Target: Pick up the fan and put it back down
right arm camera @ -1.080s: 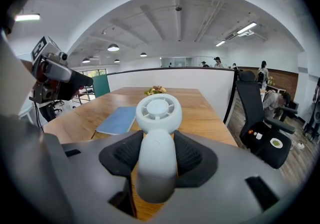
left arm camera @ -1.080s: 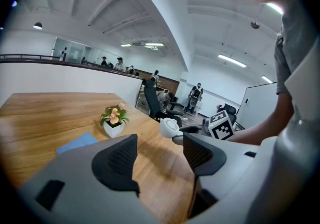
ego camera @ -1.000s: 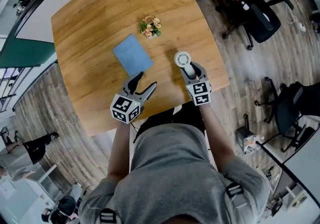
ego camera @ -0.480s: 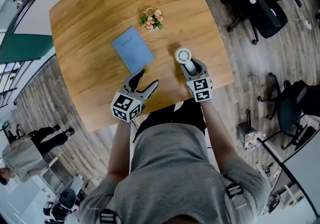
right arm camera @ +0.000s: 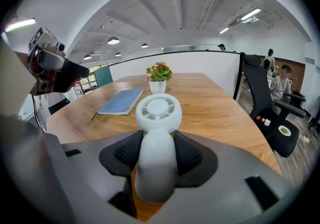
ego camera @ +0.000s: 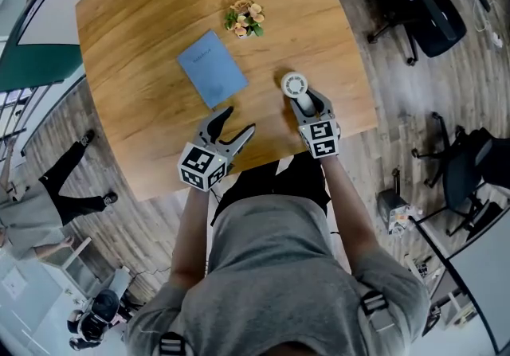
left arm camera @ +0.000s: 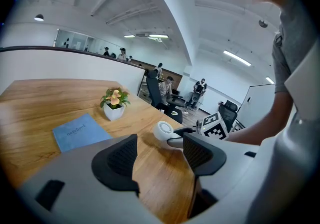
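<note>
Right tongs (right arm camera: pixel 156 154): clamped on the pale handle of the fan (right arm camera: pixel 157 111), with one dark ribbed pad pressing on each side of it.
Left tongs (left arm camera: pixel 159 154): spread wide with nothing between the pads; only bare wood shows through the gap.
Fan: small and white, its round grilled head sticking out past the right tongs' tips. It is over the near right part of the tabletop (ego camera: pixel 143 20), low above the wood. Whether it touches the surface cannot be told.
Tongs relative to each other: side by side over the near edge of the tabletop and apart, the left ones well to the left of the fan.
Notebook (ego camera: pixel 211 69): blue, closed and lying flat on the tabletop, beyond the left tongs and left of the fan's head.
Flower pot (ego camera: pixel 245 20): a small white pot with orange and pink blooms, standing upright farther back, beyond the notebook's far corner.
Tabletop: light wood with rounded corners.
Surroundings: a wood-plank floor (ego camera: pixel 374 147), black office chairs (ego camera: pixel 422 16) to the right of the tabletop, and a person (ego camera: pixel 40 195) standing on the floor at the left.
</note>
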Motion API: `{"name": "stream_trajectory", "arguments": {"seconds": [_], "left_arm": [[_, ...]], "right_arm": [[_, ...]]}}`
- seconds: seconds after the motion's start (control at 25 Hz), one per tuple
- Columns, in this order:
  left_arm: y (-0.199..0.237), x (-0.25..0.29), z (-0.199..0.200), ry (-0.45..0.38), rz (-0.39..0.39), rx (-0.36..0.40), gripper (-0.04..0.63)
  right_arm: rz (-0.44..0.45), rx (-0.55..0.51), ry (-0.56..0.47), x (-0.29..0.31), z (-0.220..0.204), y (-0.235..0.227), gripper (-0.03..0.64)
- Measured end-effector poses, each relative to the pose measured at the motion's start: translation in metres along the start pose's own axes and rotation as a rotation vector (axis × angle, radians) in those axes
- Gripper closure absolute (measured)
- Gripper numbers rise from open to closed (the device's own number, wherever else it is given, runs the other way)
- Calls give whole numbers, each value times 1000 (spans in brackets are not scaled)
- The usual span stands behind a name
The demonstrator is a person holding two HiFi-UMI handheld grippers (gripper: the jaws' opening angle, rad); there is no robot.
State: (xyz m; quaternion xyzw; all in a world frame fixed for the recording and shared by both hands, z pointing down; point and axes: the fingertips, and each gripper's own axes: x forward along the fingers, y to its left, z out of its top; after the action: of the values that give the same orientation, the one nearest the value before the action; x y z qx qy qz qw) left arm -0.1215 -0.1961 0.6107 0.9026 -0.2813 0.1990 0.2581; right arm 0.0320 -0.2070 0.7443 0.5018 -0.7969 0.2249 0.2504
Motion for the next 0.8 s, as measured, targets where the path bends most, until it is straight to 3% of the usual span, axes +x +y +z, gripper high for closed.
{"name": "stream_trajectory", "arguments": {"seconds": [0.8], "left_arm": [[0,-1,-14,22,10,-9,298]], "right_arm": [[42,-38,113,11,-39,8,414]]}}
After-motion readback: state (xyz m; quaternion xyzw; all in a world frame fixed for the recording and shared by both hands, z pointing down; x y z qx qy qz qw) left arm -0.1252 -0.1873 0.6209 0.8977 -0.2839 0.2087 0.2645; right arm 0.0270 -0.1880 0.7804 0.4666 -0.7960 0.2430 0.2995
